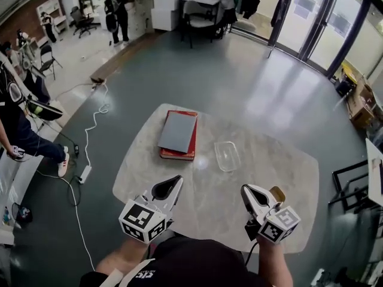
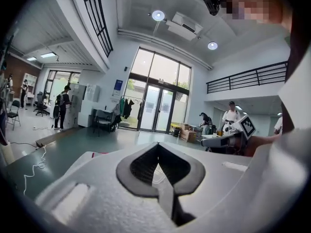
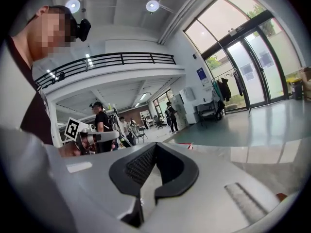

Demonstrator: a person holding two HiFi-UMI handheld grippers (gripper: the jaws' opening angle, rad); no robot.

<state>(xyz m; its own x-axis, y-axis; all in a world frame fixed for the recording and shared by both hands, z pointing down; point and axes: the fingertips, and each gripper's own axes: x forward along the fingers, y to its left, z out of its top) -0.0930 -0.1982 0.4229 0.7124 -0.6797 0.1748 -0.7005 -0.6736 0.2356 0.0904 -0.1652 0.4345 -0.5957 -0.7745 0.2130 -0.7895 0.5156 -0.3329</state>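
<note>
Pale marble bench (image 1: 287,178) is being shown from above, over whose near edge the left hand-held gripper (image 1: 178,179) and right hand-held gripper (image 1: 245,189) are being held clenched and empty, a clear container (image 1: 227,155) lying just ahead beside stacked books (image 1: 178,135).

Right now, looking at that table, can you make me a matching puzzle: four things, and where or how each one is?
Things:
1. flat grey book
2. red hardcover book
3. clear plastic container
4. left gripper

States:
a. jaws shut, empty, over the near side of the pale marbled table
b. underneath another book
c. stacked on top
d. alone, right of the stack

Pairs: 1-c, 2-b, 3-d, 4-a
</note>
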